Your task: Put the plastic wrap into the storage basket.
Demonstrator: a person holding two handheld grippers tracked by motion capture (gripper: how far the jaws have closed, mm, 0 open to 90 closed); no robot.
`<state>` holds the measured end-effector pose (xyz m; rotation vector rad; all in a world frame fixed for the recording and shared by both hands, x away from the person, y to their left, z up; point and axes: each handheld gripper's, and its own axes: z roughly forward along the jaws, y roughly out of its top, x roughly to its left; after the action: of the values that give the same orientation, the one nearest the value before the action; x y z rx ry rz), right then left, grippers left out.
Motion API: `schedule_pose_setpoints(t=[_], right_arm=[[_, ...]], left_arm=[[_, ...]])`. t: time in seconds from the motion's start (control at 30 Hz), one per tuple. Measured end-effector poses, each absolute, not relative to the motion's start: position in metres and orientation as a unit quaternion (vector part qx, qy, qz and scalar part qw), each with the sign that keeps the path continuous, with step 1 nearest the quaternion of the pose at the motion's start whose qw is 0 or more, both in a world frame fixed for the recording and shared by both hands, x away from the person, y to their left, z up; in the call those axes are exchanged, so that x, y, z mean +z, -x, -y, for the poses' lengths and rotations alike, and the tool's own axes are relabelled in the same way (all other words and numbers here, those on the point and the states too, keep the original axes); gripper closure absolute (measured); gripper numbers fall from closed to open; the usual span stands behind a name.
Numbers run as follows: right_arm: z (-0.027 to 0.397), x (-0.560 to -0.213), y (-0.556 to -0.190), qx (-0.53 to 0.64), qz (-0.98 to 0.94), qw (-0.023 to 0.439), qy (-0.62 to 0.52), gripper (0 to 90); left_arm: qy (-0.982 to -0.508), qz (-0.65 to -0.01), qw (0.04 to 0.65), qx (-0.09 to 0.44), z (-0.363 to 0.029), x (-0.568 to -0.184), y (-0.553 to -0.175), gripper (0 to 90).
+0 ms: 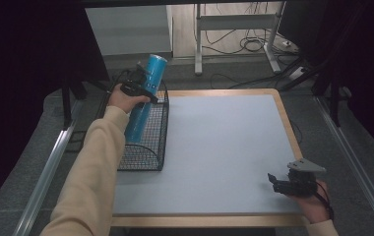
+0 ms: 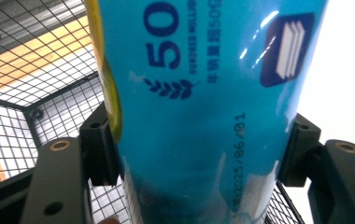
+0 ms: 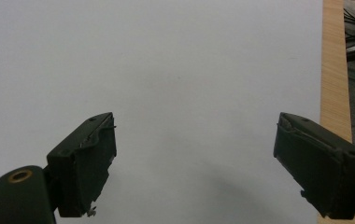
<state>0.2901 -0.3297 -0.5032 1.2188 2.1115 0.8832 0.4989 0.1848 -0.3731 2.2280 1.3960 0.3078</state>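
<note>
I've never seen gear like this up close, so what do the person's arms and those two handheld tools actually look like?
Each hand carries a black two-jaw tool. The left tool is all black, with blocky square pads and brass-coloured rivets on its jaw arms. The right tool bears a grey three-cornered plate on top, and a thin black cable loops past the wrist. The left sleeve is long and pale cream; a matching cuff shows at the right wrist.

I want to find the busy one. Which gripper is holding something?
The left gripper, over the wire basket, squeezes the blue tube. The right gripper is open, holding nothing.
</note>
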Motion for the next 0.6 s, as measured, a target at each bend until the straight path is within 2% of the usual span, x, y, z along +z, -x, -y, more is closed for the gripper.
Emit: schedule_pose_setpoints(t=[0.6], right_arm=[[0.33,-0.504,-0.29,0.326,-0.785,0.27,-0.452,13.4]], left_arm=[[-0.824,-0.513,0.223,0.095,-0.177,-0.401,-0.51,31.5]])
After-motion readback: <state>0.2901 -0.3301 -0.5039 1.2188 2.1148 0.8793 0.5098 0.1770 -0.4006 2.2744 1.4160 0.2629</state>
